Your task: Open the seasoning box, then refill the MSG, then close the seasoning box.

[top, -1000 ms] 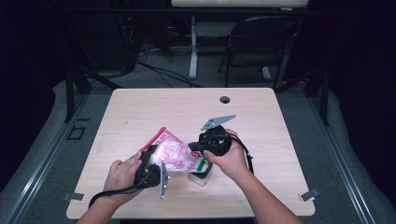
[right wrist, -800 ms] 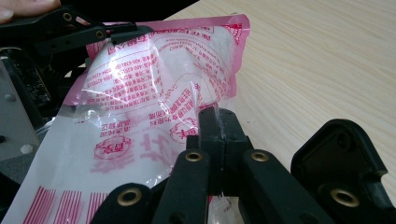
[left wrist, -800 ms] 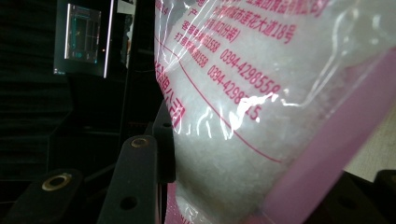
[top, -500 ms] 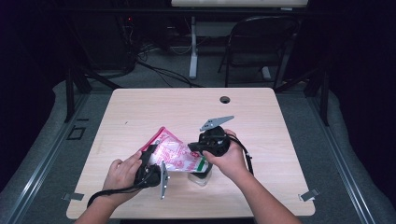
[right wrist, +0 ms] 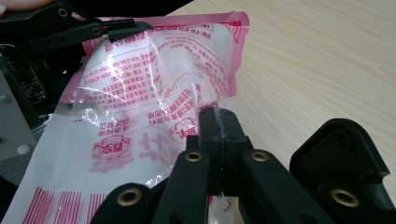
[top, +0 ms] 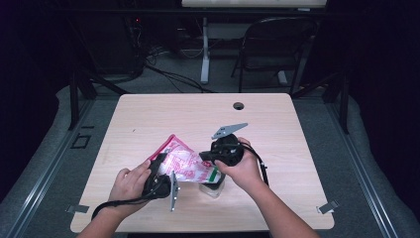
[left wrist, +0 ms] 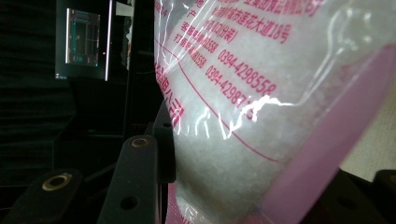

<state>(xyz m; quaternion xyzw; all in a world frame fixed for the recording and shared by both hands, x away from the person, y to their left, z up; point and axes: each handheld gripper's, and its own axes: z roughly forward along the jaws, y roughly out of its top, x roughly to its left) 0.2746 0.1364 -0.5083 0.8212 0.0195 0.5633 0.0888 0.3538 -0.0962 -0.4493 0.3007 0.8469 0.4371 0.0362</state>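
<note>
A pink-and-white plastic bag (top: 184,162) of white granules, printed with red text, is held above the near middle of the wooden table (top: 163,119) between both grippers. My left gripper (top: 159,174) grips the bag's full end; in the left gripper view the bag (left wrist: 261,107) bulges between the jaws of the left gripper (left wrist: 261,182), with one pad pressed into its side. My right gripper (top: 207,156) is shut on the other end, and in the right gripper view the right gripper (right wrist: 217,122) pinches a thin fold of the bag's film (right wrist: 154,84).
A small clear jar (top: 213,187) stands on the table under the right hand. A round cable hole (top: 238,105) sits near the far edge. Beyond the table are a dark chair (top: 277,44), a white desk leg (top: 204,49) and floor cables.
</note>
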